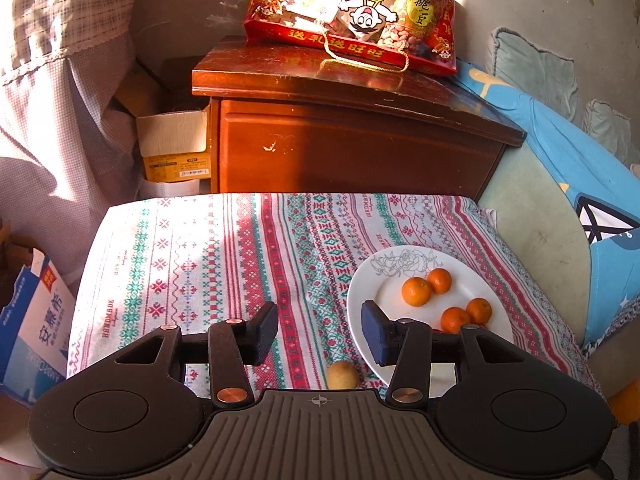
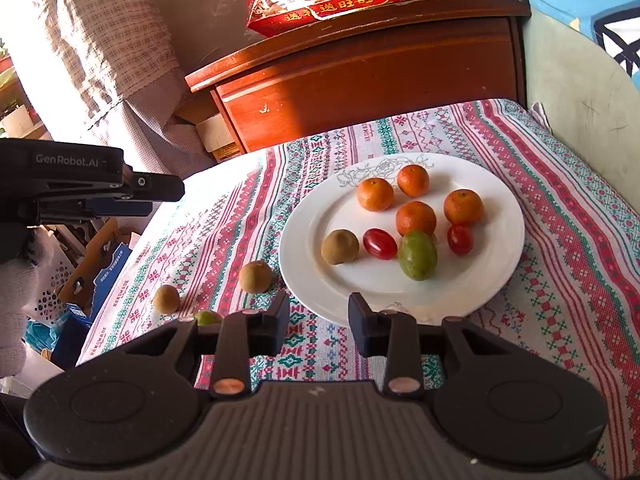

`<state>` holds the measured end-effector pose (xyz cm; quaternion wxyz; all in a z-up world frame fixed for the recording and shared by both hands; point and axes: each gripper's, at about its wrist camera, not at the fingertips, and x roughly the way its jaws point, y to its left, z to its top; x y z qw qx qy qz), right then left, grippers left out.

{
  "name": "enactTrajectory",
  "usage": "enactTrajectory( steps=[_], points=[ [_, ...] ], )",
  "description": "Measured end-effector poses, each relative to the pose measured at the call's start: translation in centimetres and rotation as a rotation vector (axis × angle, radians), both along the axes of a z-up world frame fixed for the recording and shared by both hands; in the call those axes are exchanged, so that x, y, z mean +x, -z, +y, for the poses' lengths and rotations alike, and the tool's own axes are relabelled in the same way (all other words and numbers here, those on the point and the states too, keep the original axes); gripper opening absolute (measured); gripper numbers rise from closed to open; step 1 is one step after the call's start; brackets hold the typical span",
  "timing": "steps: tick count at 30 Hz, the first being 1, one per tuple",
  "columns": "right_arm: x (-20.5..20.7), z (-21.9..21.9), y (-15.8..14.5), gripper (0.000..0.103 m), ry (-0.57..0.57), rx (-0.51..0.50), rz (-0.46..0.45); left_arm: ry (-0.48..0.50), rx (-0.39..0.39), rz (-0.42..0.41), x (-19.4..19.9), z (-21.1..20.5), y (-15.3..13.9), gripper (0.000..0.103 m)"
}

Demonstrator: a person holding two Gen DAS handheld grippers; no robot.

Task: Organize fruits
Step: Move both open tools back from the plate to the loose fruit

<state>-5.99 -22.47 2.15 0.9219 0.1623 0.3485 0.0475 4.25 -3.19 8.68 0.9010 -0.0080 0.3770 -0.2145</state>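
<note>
On a cloth-covered surface (image 2: 560, 208), fruit sorting stands part done, with the white plate (image 2: 504, 264) as the collecting point. Farthest left of the plate in the right wrist view, the left gripper (image 2: 160, 194) hovers above the surface edge in a gloved hand (image 2: 16, 292); its own camera shows its fingers (image 1: 262, 332) released, spread wide with nothing between them. Next toward the plate lie three stray fruits: a small brown fruit (image 2: 166, 299), a green fruit (image 2: 208, 317) half hidden behind the right gripper's left finger, and a second brown fruit (image 2: 256, 277) just beside the plate's left rim. The right gripper (image 2: 319, 328) hangs at the plate's near rim, fingers (image 2: 362, 330) likewise parted and empty.

On the plate sit four oranges (image 2: 375, 194), two red tomatoes (image 2: 379, 243), a brown fruit (image 2: 339, 246) and an oblong green fruit (image 2: 417, 255) whose long axis runs roughly away from the camera.

The strays lie left of the right gripper's fingers, and probably nearer the left gripper, which looks better placed for them.

The left wrist view shows only one brown fruit (image 1: 343, 376), low between its fingers beside the plate, and four oranges; the tomatoes, the green fruits and the other strays appear only from the right.
</note>
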Motion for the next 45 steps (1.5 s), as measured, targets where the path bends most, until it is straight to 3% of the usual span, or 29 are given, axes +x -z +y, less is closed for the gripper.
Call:
enactTrajectory(
  steps=[14, 18, 31, 45],
  points=[
    [0.0, 2.7, 0.8, 0.034, -0.108, -0.035, 0.016, -0.086, 0.043, 0.057, 0.0, 4.5, 2.3, 0.045],
    [0.1, 3.4, 1.1, 0.034, -0.128, -0.044, 0.024, -0.090, 0.099, 0.085, -0.2, 4.5, 3.9, 0.045],
    [0.8, 5.2, 1.9, 0.040, -0.180, -0.113, 0.022, -0.086, 0.131, 0.150, -0.1, 4.8, 6.7, 0.045],
    [1.9, 5.6, 2.4, 0.040, -0.181, -0.144, 0.006, -0.062, 0.140, 0.134, -0.4, 4.4, 7.6, 0.045]
  ],
)
